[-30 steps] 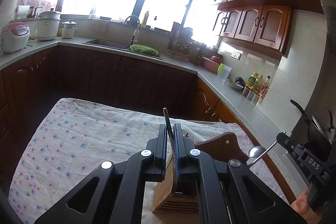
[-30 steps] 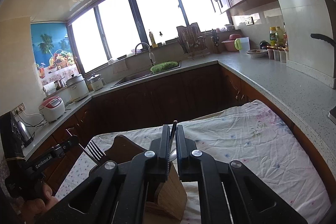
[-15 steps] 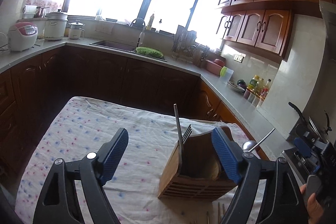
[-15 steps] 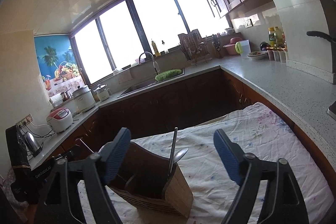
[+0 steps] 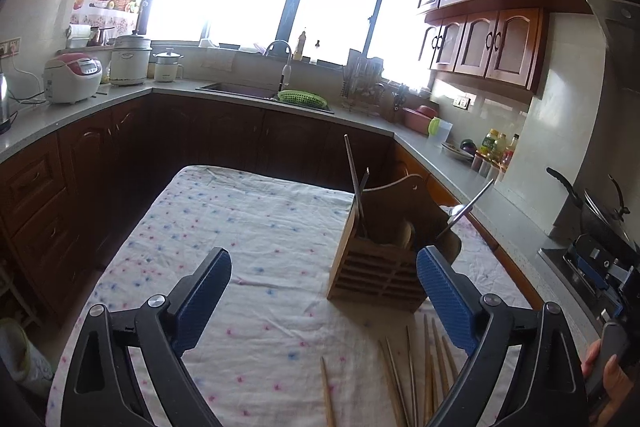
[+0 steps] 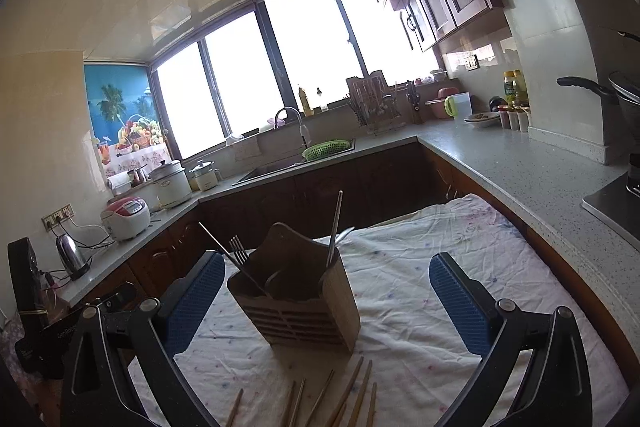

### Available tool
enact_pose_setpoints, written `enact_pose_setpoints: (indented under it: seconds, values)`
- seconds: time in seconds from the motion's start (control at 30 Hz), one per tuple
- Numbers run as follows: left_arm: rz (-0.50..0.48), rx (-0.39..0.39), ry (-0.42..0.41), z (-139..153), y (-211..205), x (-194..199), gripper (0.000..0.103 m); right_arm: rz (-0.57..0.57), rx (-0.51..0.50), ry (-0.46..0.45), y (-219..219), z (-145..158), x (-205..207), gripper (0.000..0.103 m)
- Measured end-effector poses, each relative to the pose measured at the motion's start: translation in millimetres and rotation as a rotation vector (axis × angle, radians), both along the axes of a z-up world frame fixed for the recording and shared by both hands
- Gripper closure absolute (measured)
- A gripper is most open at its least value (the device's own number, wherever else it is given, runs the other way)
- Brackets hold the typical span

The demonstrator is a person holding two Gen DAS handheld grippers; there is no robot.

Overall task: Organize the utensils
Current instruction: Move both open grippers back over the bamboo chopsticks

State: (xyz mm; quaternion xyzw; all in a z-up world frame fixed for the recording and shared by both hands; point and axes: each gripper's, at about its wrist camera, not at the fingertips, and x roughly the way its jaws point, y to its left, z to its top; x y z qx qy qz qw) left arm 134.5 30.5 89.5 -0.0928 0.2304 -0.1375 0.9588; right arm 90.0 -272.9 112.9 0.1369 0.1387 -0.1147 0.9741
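I am looking down on the wooden utensil holder [image 5: 378,259], which is standing upright on the table [image 5: 224,227] with its flowered cloth, and I am taking it as my landmark. To the left of the holder in the left wrist view the cloth is lying bare all the way to the table's left edge, with dark cabinet fronts beyond. To the right of the holder the table's edge is running close beside the grey counter [image 6: 532,171], so room is tight on that side.

The holder is slatted at the front, with a taller arched back panel. A long metal handle [image 5: 353,171] is sticking up from its left corner in the left wrist view, and a fork [image 6: 238,250] is showing its tines above the rim in the right wrist view. A spoon [image 5: 466,205] is leaning out over the holder's right side. In front of the holder, nearer to me, loose chopsticks [image 5: 416,367] are lying on the cloth, mostly wooden, fanned and pointing roughly toward it.

My left gripper [image 5: 324,303] is hovering in front of the holder, fingers spread wide and holding nothing. My right gripper [image 6: 326,303] is doing likewise, its blue pads [image 6: 460,307] flanking the holder without touching it.
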Motion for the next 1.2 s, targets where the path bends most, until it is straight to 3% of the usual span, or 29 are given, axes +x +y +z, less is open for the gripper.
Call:
enact_pose_setpoints:
  seconds: [0.27,0.7,1.2]
  values:
    - [-0.001,0.011,0.108,-24.2,14.8,-30.0,0.008,-0.008,0.002,0.111,16.6,-38.8,-33.4,0.0]
    - [0.004,0.036,0.235,-50.0,9.8,-34.9,0.008,-0.023,0.044,0.255,19.0,-96.5,-55.6,0.0]
    - [-0.034,0.061,0.311,-66.4,-6.6,-14.9,0.009,-0.018,0.069,0.325,12.0,-109.7,-39.7,0.001]
